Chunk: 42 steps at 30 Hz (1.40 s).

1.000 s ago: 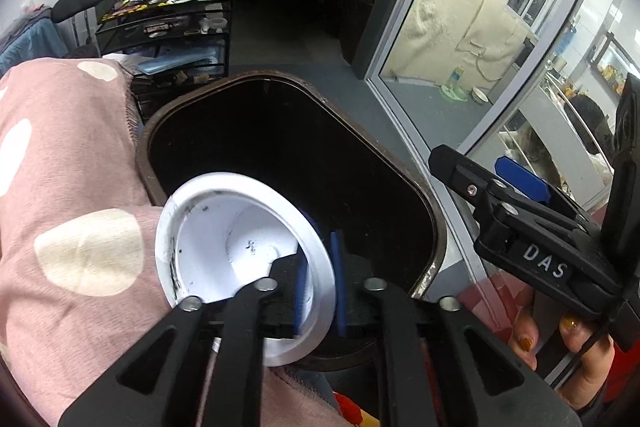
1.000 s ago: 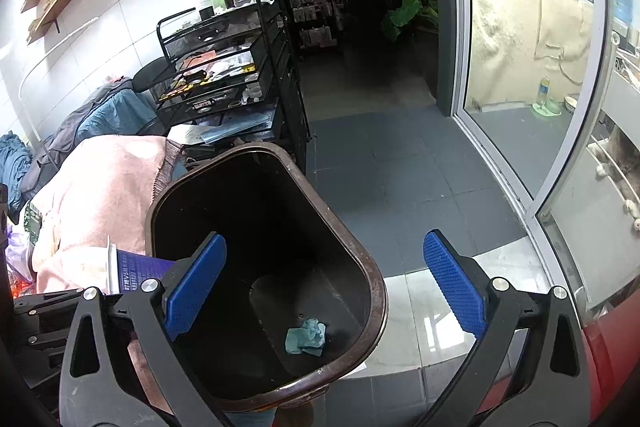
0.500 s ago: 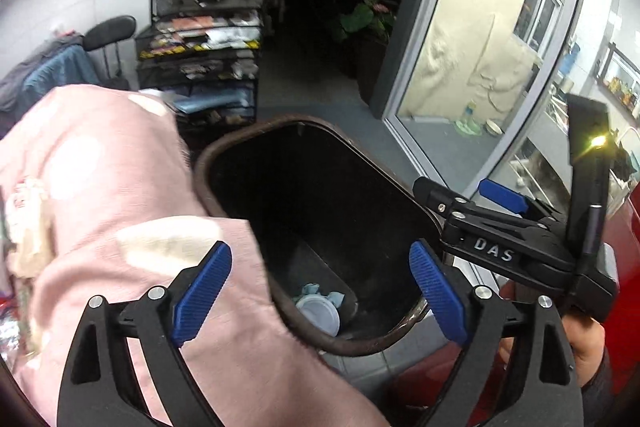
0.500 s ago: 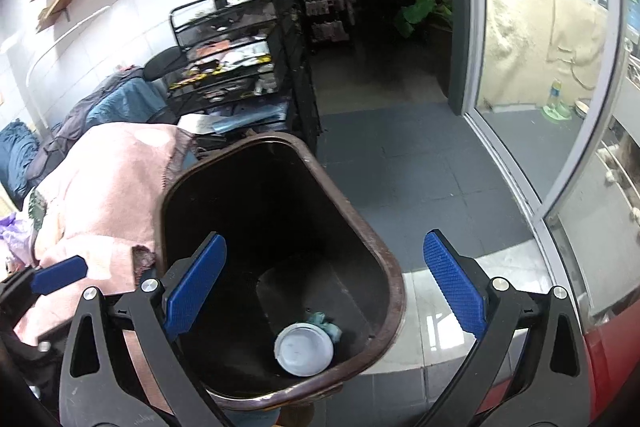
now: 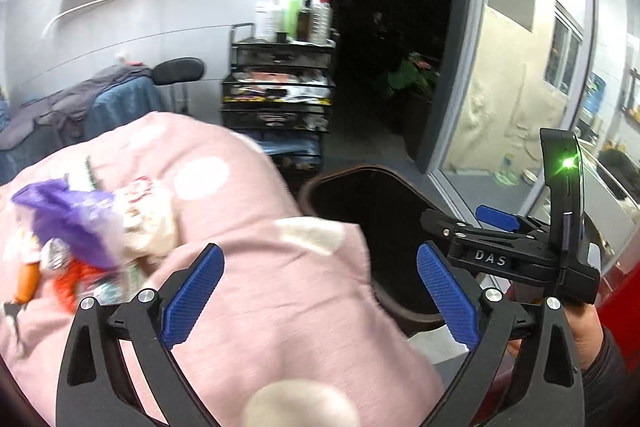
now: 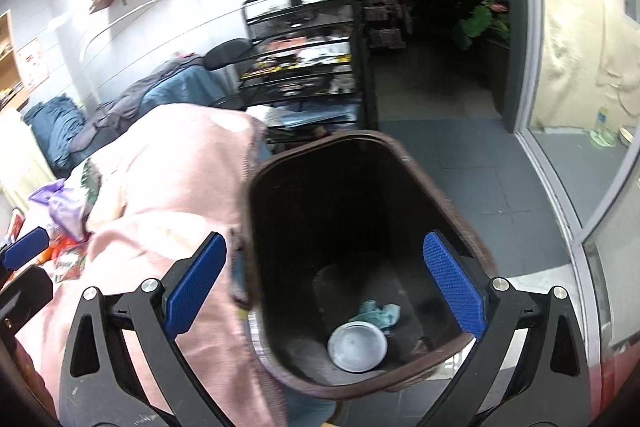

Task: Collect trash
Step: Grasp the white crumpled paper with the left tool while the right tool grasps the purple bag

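The left tool [image 5: 318, 291] is seen with jaws opening, nothing between them — it hangs over a pink cloth [image 5: 256, 267]. The right tool [image 6: 326, 291] is released and empty above the bin [image 6: 400, 147]. A white cup [image 6: 357, 346] and crumpled tissue [image 6: 378, 313] are lying on the bin's bottom. Wrappers [image 5: 80, 231] are left on the cloth.

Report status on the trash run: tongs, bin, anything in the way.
Left tongs opening, empty; right tongs open, empty. White cup and teal wad in brown bin. Wrappers left on pink cloth.
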Each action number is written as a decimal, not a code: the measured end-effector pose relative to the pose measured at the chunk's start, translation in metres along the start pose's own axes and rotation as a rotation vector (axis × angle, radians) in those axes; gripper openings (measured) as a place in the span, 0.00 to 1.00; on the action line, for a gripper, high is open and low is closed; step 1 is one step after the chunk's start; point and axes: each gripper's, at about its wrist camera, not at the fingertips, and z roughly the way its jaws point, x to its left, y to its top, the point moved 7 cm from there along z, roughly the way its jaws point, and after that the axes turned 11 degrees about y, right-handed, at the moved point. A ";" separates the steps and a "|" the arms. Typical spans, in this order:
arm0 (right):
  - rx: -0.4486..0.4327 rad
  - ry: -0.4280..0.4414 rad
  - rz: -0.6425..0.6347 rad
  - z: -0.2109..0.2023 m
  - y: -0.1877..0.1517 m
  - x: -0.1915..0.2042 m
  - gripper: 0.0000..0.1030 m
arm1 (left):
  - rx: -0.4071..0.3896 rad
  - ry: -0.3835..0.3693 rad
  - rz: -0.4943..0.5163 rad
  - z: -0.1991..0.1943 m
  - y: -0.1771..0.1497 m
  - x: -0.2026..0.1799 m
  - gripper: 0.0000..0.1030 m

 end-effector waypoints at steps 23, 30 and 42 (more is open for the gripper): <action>0.130 0.296 -0.289 0.039 -0.020 0.172 0.95 | 0.080 0.264 -0.248 -0.037 -0.072 0.166 0.85; 0.167 0.339 -0.337 0.053 -0.022 0.205 0.95 | 0.101 0.281 -0.290 -0.025 -0.065 0.201 0.73; 0.192 0.381 -0.383 0.075 -0.010 0.238 0.95 | 0.173 0.309 -0.223 0.034 -0.038 0.223 0.58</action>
